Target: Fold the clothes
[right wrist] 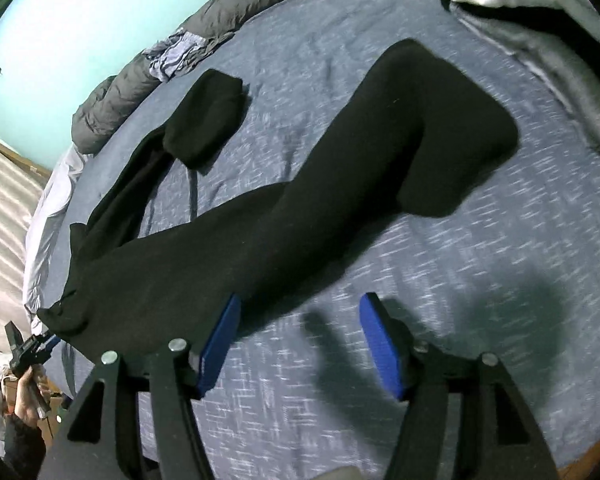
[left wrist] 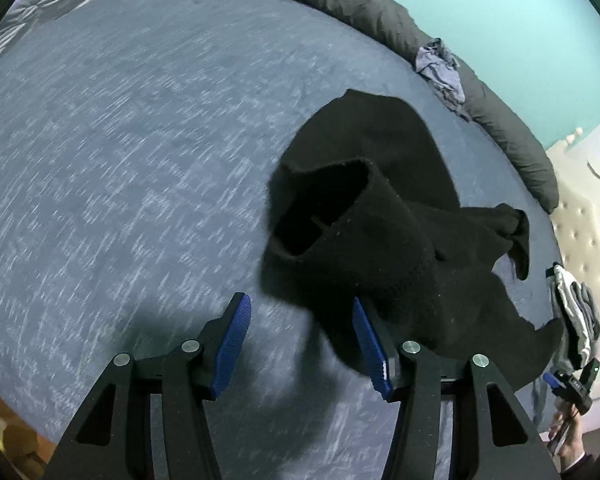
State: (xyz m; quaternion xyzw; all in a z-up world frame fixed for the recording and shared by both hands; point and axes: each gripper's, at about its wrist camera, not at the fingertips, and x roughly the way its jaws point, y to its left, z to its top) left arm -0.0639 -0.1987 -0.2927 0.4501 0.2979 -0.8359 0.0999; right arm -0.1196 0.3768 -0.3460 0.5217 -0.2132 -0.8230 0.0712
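Note:
A black long-sleeved garment (left wrist: 380,240) lies rumpled on the blue heathered bedsheet (left wrist: 120,160), one open sleeve cuff (left wrist: 320,216) raised toward the left wrist camera. My left gripper (left wrist: 302,344) is open just in front of it, its right pad (left wrist: 370,344) against the cloth's edge. In the right wrist view the garment (right wrist: 260,232) stretches across the sheet (right wrist: 460,280), with one sleeve (right wrist: 440,128) laid out and another (right wrist: 204,120) doubled over. My right gripper (right wrist: 300,344) is open and holds nothing. Its left pad (right wrist: 220,344) is at the garment's hem.
A dark grey duvet (left wrist: 380,12) runs along the far edge by the teal wall, with a crumpled pale blue cloth (left wrist: 440,68) on it. White and grey folded clothes (right wrist: 540,20) lie at the sheet's far right. A white tufted headboard (left wrist: 580,232) stands beside the bed.

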